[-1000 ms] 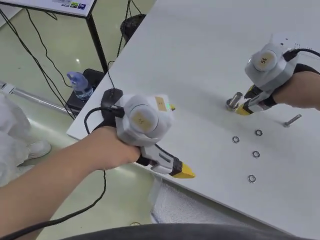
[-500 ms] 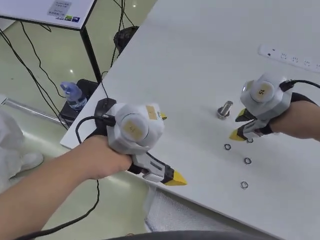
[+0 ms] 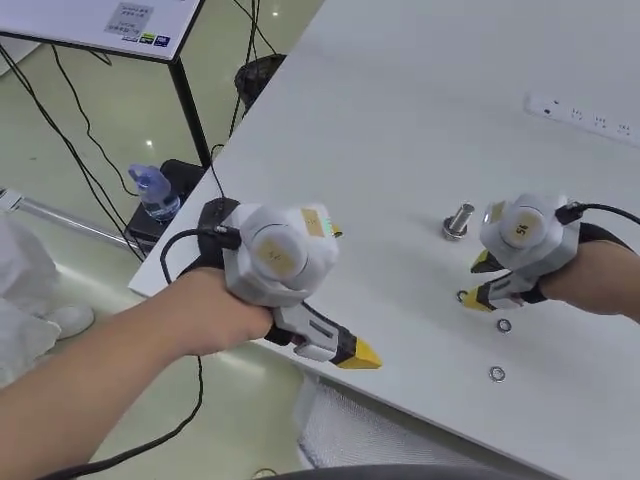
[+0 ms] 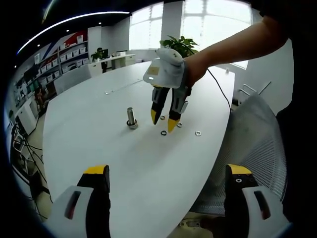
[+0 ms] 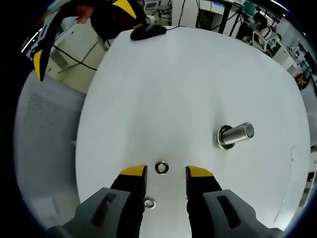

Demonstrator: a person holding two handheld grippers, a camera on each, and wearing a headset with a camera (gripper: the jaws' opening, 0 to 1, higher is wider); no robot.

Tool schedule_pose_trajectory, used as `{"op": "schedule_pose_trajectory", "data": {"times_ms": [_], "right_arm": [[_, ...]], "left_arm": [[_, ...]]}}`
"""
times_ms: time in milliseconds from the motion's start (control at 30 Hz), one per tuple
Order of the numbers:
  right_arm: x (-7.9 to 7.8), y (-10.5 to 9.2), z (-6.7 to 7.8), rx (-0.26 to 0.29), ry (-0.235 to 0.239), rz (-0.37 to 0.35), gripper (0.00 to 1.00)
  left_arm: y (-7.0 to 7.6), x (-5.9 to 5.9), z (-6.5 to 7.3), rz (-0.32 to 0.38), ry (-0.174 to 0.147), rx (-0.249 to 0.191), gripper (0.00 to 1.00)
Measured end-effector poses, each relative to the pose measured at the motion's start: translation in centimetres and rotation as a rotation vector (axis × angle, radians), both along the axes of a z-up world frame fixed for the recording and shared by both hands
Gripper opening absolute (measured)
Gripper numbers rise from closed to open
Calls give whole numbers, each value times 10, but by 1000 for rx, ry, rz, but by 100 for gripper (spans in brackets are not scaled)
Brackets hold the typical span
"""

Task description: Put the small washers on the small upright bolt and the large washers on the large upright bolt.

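Note:
A large steel bolt (image 3: 458, 220) stands upright on the white table (image 3: 400, 120). My right gripper (image 3: 478, 284) is open, just in front of the bolt, tips down at the tabletop. In the right gripper view one small washer (image 5: 161, 167) lies on the table between the tips of the right gripper (image 5: 162, 171), with the bolt (image 5: 235, 135) to the right. Two more washers (image 3: 503, 325) (image 3: 497, 374) lie nearer the table edge. My left gripper (image 3: 355, 350) hangs open over the table's near edge with nothing between its jaws, far from the bolt (image 4: 131, 118).
A white power strip (image 3: 590, 115) lies at the far right of the table. A black cabled device (image 3: 212, 215) sits at the table's left edge. A mesh chair back (image 3: 340, 430) stands below the near edge, and a water bottle (image 3: 155, 188) on the floor.
My right gripper has moved from beside the bolt towards the near edge and now straddles a washer. The left gripper has stayed where it was. The head camera has shifted.

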State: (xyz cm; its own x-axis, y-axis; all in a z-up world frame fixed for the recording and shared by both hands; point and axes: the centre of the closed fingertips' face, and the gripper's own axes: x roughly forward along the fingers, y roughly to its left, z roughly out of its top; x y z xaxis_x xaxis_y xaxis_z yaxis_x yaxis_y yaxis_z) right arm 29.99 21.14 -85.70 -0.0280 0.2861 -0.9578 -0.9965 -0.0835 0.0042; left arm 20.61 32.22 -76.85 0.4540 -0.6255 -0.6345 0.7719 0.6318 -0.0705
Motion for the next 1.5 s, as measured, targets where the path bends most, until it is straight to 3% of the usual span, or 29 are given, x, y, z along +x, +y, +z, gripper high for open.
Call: {"op": "schedule_pose_trajectory", "data": {"times_ms": [667, 1033, 1133, 1367, 1500], "right_arm": [[0, -3, -13, -3, -29, -4, 26], [-1, -1, -13, -41, -18, -12, 18], [-5, -1, -14, -74, -38, 37, 14], [-2, -1, -15, -103, -42, -21, 13], [-3, -2, -14, -79, -27, -76, 12]], "left_arm": [[-2, 0, 2, 2, 0, -12, 93], [-4, -2, 1, 2, 4, -21, 91], [-3, -3, 2, 6, 4, -24, 91], [-3, -3, 4, 9, -2, -32, 89], [-4, -2, 6, 8, -6, -33, 88]]}}
